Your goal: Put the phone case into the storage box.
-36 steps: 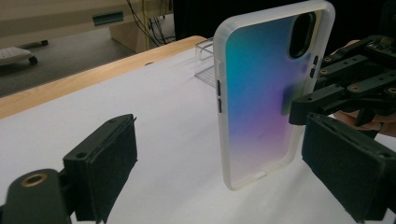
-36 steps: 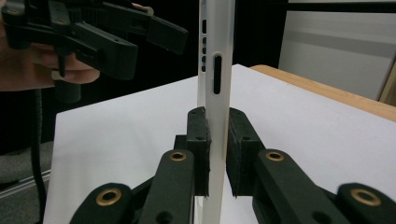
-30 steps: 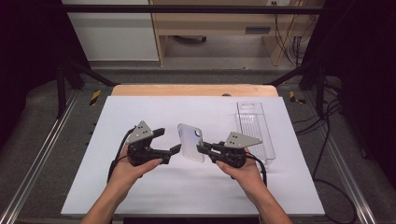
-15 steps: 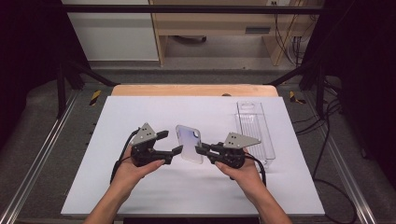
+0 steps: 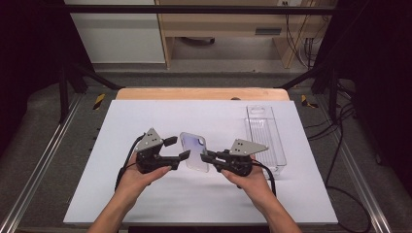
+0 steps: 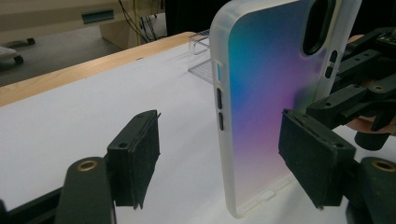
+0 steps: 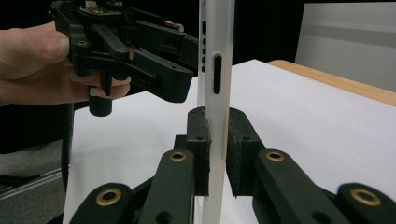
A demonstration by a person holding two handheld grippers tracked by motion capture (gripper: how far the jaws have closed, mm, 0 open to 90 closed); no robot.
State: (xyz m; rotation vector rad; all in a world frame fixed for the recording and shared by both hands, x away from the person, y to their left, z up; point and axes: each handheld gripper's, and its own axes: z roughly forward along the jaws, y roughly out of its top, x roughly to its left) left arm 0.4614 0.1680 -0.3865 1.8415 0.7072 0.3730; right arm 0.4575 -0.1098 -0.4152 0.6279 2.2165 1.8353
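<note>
Standing upright above the white table sheet (image 5: 145,204), the translucent, iridescent phone case (image 5: 194,151) is pinched at its edge by the right gripper (image 5: 208,158), presenting it so the left gripper (image 5: 178,148), jaws just closing but untouching, can take over.

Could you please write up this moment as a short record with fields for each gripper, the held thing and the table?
held thing: phone case, frosted with a rainbow sheen, held on edge above the table
right gripper: shut on the phone case's edge
left gripper: jaws have just been closing, either side of the phone case, pads not pressing
table: white sheet on a wooden top
other thing: clear plastic box lying by the right gripper
</note>
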